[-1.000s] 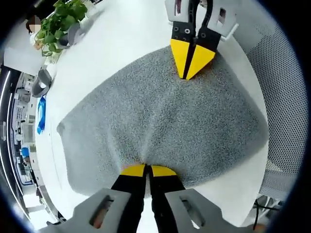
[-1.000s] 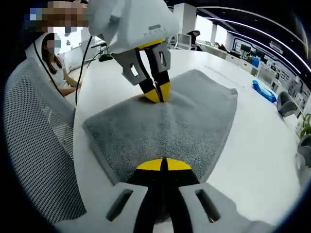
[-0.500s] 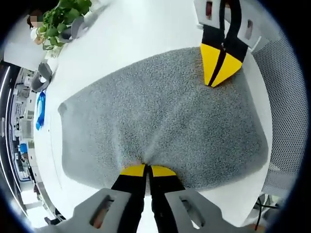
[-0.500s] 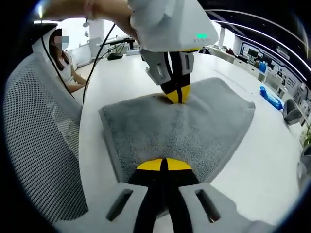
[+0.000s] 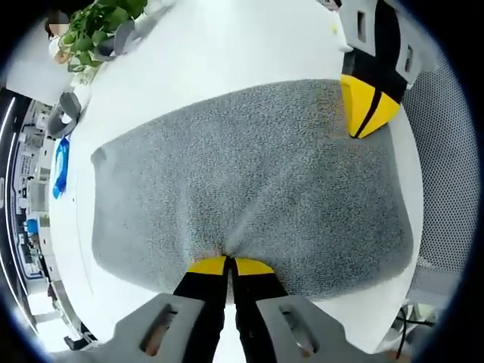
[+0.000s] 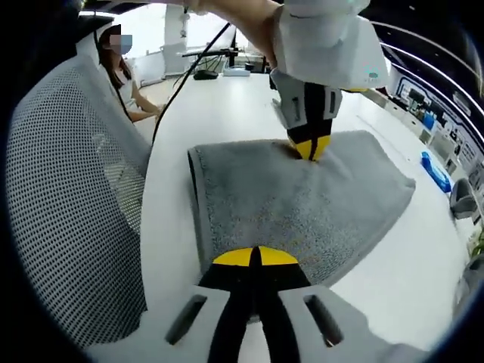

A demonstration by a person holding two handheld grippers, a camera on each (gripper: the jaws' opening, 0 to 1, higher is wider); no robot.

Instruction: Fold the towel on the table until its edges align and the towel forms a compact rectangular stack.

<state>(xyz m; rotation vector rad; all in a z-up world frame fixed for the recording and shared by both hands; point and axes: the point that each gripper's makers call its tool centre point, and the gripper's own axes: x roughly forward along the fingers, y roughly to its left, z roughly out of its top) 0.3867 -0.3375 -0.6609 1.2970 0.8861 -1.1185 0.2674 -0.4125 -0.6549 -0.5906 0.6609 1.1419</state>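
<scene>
We see the white table (image 5: 227,45) carrying the grey towel (image 5: 249,181), spread wide and folded double along one edge. Our left gripper (image 5: 229,265) has its jaws pinched together on the towel's near hem — the right gripper (image 6: 254,257) is likewise clamped on the opposite hem, yellow tips touching.

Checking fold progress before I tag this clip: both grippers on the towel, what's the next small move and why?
Probably lay the pinched edge down square on the layer below. Both grippers, left and right, are shut on the grey towel, which lies doubled and nearly flat on the white table. The near edges look roughly aligned, so releasing seems close.
</scene>
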